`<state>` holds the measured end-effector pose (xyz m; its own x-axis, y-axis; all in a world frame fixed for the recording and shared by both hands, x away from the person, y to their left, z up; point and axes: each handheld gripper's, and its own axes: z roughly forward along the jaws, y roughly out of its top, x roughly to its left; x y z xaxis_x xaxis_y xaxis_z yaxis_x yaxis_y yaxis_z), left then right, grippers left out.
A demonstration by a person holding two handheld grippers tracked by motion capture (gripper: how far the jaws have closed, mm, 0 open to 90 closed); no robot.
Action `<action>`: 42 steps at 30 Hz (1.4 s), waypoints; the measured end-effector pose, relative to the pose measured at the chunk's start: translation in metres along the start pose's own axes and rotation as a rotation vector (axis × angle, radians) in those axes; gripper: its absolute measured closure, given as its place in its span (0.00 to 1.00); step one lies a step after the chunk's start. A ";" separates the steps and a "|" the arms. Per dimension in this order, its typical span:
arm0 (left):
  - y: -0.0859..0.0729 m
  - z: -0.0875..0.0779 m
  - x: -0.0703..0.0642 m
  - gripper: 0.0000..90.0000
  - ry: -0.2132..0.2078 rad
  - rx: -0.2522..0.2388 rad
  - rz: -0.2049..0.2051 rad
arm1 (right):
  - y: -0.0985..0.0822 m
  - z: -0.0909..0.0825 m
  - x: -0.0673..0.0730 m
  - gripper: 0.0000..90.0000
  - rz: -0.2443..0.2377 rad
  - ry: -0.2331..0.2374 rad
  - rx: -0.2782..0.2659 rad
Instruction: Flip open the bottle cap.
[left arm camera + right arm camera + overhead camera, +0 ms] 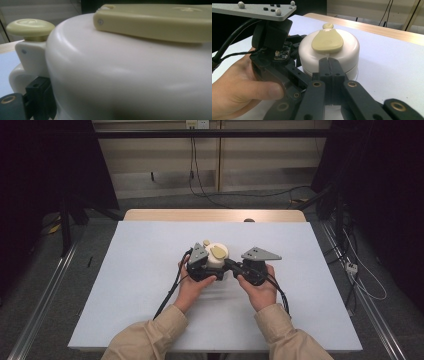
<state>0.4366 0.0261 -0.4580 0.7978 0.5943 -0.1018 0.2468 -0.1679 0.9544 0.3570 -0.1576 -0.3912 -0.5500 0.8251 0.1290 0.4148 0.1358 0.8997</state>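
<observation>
Here a round white container (pixel 216 257) with a pale yellow-green lid handle (pixel 327 41) sits near the middle of the surface (pixel 140 270), well away from every edge. The right tool (pixel 328 65) has its jaws pressed together, tips just at the container's side. The left tool (pixel 199 266) sits tight against the container's other side; whether its jaws grip it I cannot tell.

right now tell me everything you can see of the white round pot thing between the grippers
The white pot is a squat round container of smooth, plastic-looking material with a domed lid. A pale yellow-green teardrop paddle lies flat on top, and a knob of the same colour stands on a bracket at the rim. It sits upright mid-table on the white tabletop. The left gripper is pressed up against its side; the right gripper, jaws together, points at its wall.
</observation>
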 end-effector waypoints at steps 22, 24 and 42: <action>0.000 0.000 0.000 0.07 0.002 0.000 -0.001 | 0.004 0.005 0.000 1.00 -0.017 -0.017 0.009; 0.000 0.000 0.000 0.07 0.003 -0.001 -0.004 | 0.005 0.005 0.000 1.00 -0.022 -0.021 0.013; 0.000 0.000 0.000 0.07 0.004 -0.002 -0.002 | 0.012 0.005 0.003 1.00 -0.033 -0.021 0.009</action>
<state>0.4360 0.0260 -0.4582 0.7950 0.5980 -0.1023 0.2474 -0.1656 0.9546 0.3641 -0.1507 -0.3819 -0.5478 0.8317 0.0907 0.4036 0.1677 0.8994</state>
